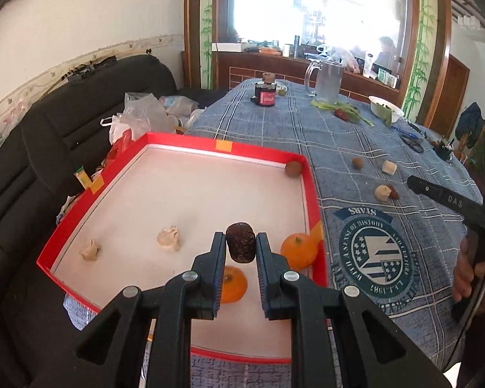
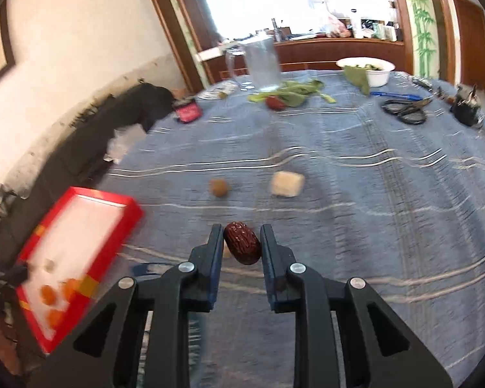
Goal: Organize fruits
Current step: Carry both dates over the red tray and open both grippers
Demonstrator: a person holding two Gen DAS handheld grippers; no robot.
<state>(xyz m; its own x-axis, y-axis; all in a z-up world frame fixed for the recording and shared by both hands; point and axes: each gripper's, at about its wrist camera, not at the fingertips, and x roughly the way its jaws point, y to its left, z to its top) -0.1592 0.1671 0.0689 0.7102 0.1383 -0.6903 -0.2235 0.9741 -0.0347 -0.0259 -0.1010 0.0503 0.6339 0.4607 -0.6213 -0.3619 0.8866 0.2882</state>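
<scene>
My left gripper (image 1: 241,242) is shut on a dark wrinkled date (image 1: 240,242) and holds it above the red tray (image 1: 177,144). In the tray lie two oranges (image 1: 299,249), two pale chunks (image 1: 168,239) and a brown round fruit (image 1: 293,168). My right gripper (image 2: 242,242) is shut on a red date (image 2: 242,242) above the blue tablecloth (image 2: 371,194). It also shows in the left wrist view (image 1: 449,199). On the cloth lie a brown round fruit (image 2: 219,188) and a pale chunk (image 2: 287,183). The red tray (image 2: 90,194) is at the left in the right wrist view.
A glass pitcher (image 1: 328,79), a dark jar (image 1: 265,94), green leaves with a red fruit (image 1: 341,113), a white bowl (image 1: 384,106), scissors (image 2: 404,110) and a blue pen (image 2: 394,95) stand at the table's far end. A black sofa (image 1: 64,123) with plastic bags lies left.
</scene>
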